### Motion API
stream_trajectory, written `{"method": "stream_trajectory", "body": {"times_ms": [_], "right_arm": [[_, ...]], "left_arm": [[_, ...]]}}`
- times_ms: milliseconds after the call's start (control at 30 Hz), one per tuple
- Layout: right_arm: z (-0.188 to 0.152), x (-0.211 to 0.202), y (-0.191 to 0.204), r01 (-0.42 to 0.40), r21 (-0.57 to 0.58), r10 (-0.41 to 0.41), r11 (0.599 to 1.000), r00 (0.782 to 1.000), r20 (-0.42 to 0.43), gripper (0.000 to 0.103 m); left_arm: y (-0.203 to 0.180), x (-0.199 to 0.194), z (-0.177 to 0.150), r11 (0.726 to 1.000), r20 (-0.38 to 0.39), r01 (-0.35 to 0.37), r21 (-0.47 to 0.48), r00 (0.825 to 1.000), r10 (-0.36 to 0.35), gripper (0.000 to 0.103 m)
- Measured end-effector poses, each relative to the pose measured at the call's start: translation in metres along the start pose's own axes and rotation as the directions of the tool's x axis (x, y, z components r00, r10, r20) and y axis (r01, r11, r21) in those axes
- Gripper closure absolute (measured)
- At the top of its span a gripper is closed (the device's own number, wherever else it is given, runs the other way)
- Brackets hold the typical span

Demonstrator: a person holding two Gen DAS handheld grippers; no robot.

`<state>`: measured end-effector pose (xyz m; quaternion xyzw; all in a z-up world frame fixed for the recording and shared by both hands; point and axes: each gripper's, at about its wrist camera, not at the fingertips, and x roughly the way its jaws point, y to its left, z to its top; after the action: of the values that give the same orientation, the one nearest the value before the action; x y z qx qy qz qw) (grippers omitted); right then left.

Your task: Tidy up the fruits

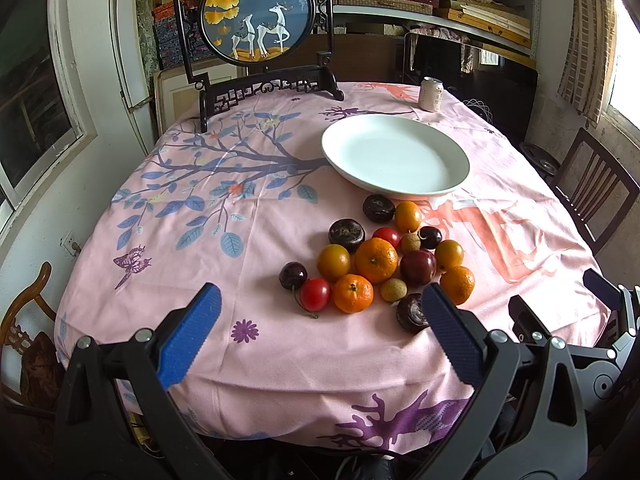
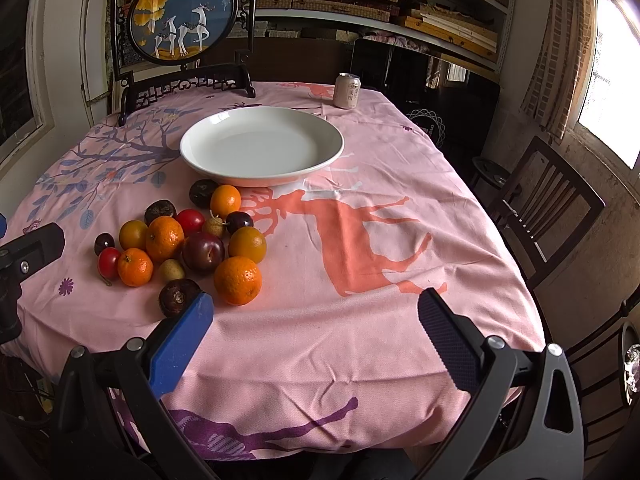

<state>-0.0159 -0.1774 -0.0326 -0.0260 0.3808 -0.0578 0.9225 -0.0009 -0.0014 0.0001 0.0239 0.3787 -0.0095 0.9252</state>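
The table (image 1: 280,360) carries a pink printed cloth. A pile of fruit (image 1: 376,264) lies near the front edge: oranges, yellow plums, red tomatoes, dark cherries, small tan longans and dark brown water chestnuts, most touching one another. A white plate (image 1: 396,156) stands just behind the pile, with nothing on it; the rearmost water chestnut (image 1: 378,208) lies just beside its rim. A drink can (image 1: 431,94) stands upright well behind the plate. A round picture on a dark stand (image 1: 256,12) occupies the far left edge. Wooden chairs stand around the table.

The left gripper (image 1: 322,320) hovers at the front edge, fingers spread wide and holding nothing; its right finger partly hides the nearest water chestnut (image 1: 412,314). The right gripper (image 2: 316,328) hovers to the right of the pile, fingers spread wide and holding nothing, over bare cloth.
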Motion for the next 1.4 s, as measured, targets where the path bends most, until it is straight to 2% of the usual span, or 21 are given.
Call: {"method": "stream_trajectory", "body": {"times_ms": [1200, 1267, 1333, 1400], "right_arm": [[-0.002, 0.000, 0.000, -0.003, -0.002, 0.003, 1.000, 1.000, -0.001, 0.001], [-0.003, 0.001, 0.000, -0.040, 0.003, 0.040, 0.999, 0.999, -0.004, 0.001], [-0.004, 0.001, 0.000, -0.137, 0.008, 0.137, 0.991, 0.991, -0.010, 0.001], [-0.007, 0.000, 0.005, -0.260, -0.008, 0.260, 0.965, 0.965, -0.009, 0.001]], "left_arm": [[0.000, -0.001, 0.000, 1.000, -0.004, 0.000, 0.001, 1.000, 0.000, 0.002], [0.002, 0.000, -0.001, 1.000, -0.006, -0.004, -0.001, 1.000, 0.004, 0.002], [0.009, 0.001, -0.001, 1.000, -0.011, -0.012, -0.006, 1.000, 0.012, 0.002], [0.020, 0.006, -0.005, 1.000, -0.024, -0.024, -0.006, 0.999, 0.024, 0.002]]}}
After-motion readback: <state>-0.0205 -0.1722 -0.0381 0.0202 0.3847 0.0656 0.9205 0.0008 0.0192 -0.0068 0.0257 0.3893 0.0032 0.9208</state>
